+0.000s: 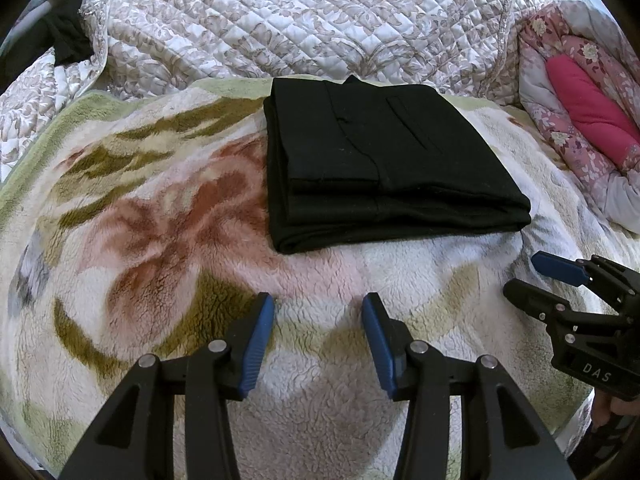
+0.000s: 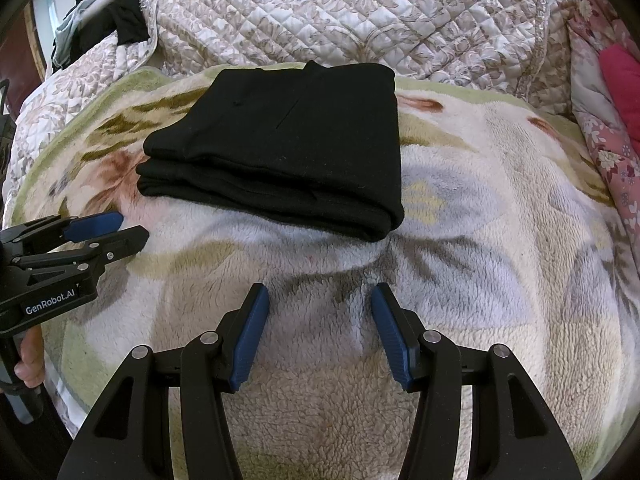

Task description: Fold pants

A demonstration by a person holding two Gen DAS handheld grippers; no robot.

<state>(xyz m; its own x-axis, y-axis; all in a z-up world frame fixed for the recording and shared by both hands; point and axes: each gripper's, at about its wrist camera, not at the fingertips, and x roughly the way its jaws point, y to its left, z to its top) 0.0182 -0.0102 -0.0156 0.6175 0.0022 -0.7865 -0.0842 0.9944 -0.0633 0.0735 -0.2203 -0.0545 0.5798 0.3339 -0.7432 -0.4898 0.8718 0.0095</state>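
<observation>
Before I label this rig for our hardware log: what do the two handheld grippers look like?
Both the left gripper and right gripper are matte black linkage frames with silver pivot pins and ribbed blue finger pads. White lettering reads "GenRobot.AI" on the left and "DAS" on the right.

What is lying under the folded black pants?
The folded black pants lie on a fleece blanket with a flower pattern, which shows all around them. The part of the blanket directly beneath them is covered, so anything hidden there cannot be seen.

Two low views, seemingly same pants
</observation>
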